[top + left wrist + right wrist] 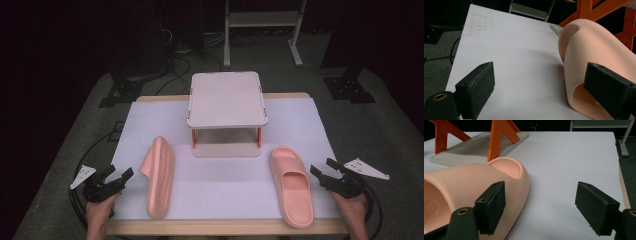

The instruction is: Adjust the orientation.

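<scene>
2 pink slippers lie on the white table cover point(225, 185), and neither has been picked up. The left slipper point(159, 176) rests tipped on its side in front of the small 2-level rack point(227, 97); the right slipper point(291, 185) lies flat, sole down, nearer the front edge. Judging by the layout, the work is probably to put them on the rack, so all of it is left.

The left gripper point(120, 176) hovers just left of the tipped slipper, jaws spread and empty. The right gripper point(322, 171) sits just right of the flat slipper, also spread and holding nothing.

From above, both slippers and the whole rack are plain. The left gripper view adds the tipped slipper's point(594, 60) hollow strap opening beside one jaw; the right gripper view shows the flat slipper's point(474, 182) textured footbed and the rack's orange legs point(499, 137).
</scene>
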`<action>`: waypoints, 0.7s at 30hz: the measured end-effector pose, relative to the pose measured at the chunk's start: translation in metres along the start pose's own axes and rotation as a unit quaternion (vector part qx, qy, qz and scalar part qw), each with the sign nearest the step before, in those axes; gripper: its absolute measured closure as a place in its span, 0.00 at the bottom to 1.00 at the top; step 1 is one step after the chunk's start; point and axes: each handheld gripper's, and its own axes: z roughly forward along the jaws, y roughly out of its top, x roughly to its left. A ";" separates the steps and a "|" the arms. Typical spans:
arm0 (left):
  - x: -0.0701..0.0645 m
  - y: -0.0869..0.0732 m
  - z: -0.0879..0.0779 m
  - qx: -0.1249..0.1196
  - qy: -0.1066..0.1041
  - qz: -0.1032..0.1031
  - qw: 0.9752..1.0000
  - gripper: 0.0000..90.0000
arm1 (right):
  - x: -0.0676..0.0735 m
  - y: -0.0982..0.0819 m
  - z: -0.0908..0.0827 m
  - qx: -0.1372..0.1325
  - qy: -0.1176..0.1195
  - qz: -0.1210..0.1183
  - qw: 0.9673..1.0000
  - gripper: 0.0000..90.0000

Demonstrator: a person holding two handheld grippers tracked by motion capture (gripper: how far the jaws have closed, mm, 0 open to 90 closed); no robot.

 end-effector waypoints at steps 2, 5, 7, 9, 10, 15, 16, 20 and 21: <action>0.000 -0.001 -0.001 0.002 0.001 0.003 1.000 0.11 | -0.001 0.000 0.001 0.003 0.001 0.000 1.000 0.27; 0.000 -0.002 -0.003 0.002 0.001 0.000 1.000 0.11 | 0.000 0.001 0.002 0.003 0.001 -0.001 1.000 0.27; -0.001 -0.003 -0.004 0.001 0.000 0.000 1.000 0.11 | 0.000 0.001 0.002 0.002 0.001 -0.002 1.000 0.27; -0.001 -0.004 -0.005 0.004 -0.003 0.002 1.000 0.11 | 0.002 0.001 0.001 0.003 0.001 -0.005 1.000 0.26; -0.002 -0.003 -0.005 0.004 -0.004 0.002 1.000 0.11 | 0.003 0.001 0.001 0.004 0.001 -0.005 1.000 0.26; -0.005 -0.005 -0.005 0.011 -0.004 0.006 1.000 0.11 | 0.003 0.002 -0.001 -0.004 0.000 -0.004 1.000 0.26; -0.006 -0.006 -0.006 0.013 -0.002 0.009 1.000 0.11 | 0.003 0.002 -0.001 -0.005 0.000 -0.004 1.000 0.26; -0.010 -0.011 -0.006 0.025 -0.005 0.011 1.000 0.11 | 0.003 0.002 -0.002 -0.005 0.001 -0.006 1.000 0.26; -0.010 -0.011 -0.006 0.025 -0.005 0.011 1.000 0.11 | 0.003 0.002 -0.002 -0.005 0.001 -0.006 1.000 0.26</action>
